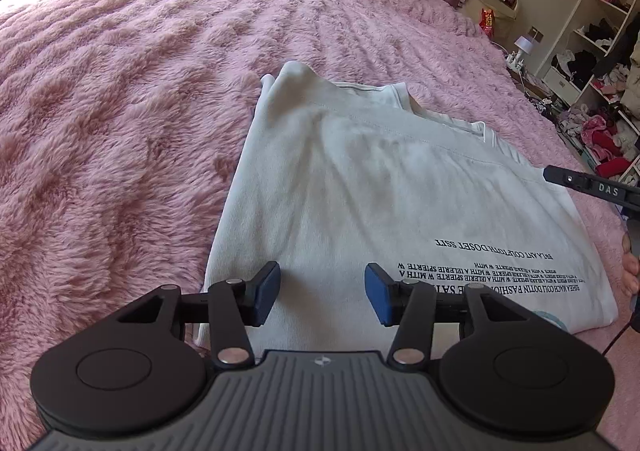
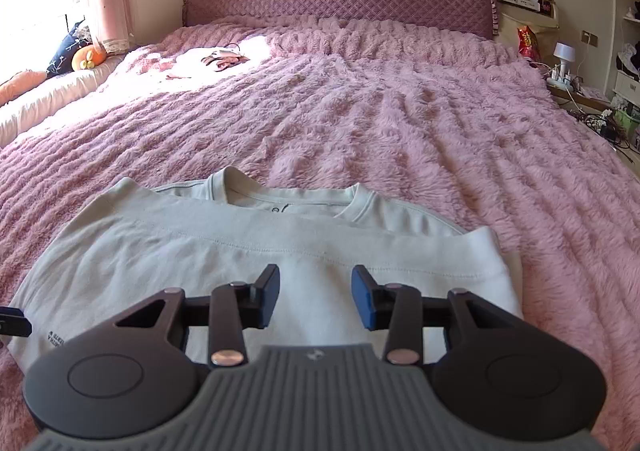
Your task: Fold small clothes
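Left gripper hangs released, jaws apart with nothing between them, just above the near hem of the white T-shirt, which lies partly folded on the pink fluffy bedspread; its long axis runs away toward the headboard. Right gripper, also released and empty, sits over the shirt's folded-up middle, collar straight ahead. Both look about equally near. Upside-down black print near the hem, partly legible "FASHION"; "DAS" on the right gripper's finger.
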### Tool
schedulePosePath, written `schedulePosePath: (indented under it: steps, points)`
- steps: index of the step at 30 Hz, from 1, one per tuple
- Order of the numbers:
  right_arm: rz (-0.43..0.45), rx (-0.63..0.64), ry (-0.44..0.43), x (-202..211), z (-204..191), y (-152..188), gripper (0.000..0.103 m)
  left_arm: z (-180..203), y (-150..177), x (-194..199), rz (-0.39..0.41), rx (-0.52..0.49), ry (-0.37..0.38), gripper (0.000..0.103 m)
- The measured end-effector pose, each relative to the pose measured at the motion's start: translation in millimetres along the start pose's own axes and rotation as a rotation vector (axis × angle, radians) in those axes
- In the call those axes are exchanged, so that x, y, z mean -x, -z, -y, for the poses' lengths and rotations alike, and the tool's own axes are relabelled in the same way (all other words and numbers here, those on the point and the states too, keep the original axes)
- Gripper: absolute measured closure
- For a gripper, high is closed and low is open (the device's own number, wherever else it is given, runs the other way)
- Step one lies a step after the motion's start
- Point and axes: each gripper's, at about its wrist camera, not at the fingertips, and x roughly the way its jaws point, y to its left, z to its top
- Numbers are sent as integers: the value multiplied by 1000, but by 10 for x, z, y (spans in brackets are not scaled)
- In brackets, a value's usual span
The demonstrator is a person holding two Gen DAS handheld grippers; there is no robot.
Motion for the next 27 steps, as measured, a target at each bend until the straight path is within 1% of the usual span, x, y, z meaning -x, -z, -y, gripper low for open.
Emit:
schedulePosePath:
  steps: [2,3,6,7,9,14,17,21,27]
  points:
    - [-15,23,21,-265,-127,-171,67,10,49,-30,-3,-16,2,35]
    - [-22,32,39,-413,-198,-252,67,15,68,-41,-3,-21,1,34]
    - [-48,72,87,-795,-377,-411,67,40,128,-54,16,-55,10,27]
    - [-52,94,116,-925,-442,-448,67,41,140,-61,18,-59,15,24]
    - [-49,122,167,-1106,-520,-482,67,45,155,-71,20,-68,18,23]
    - [-82,152,199,-1427,-609,-457,67,31,172,-77,22,-71,36,19]
    - [-80,156,202,-1431,-635,-368,67,12,166,-81,22,-66,47,18]
    - [-70,163,171,-1276,-659,-250,67,-5,162,-88,21,-58,55,18]
    - [-98,167,123,-840,-731,37,66,-3,128,-84,6,-34,48,18]
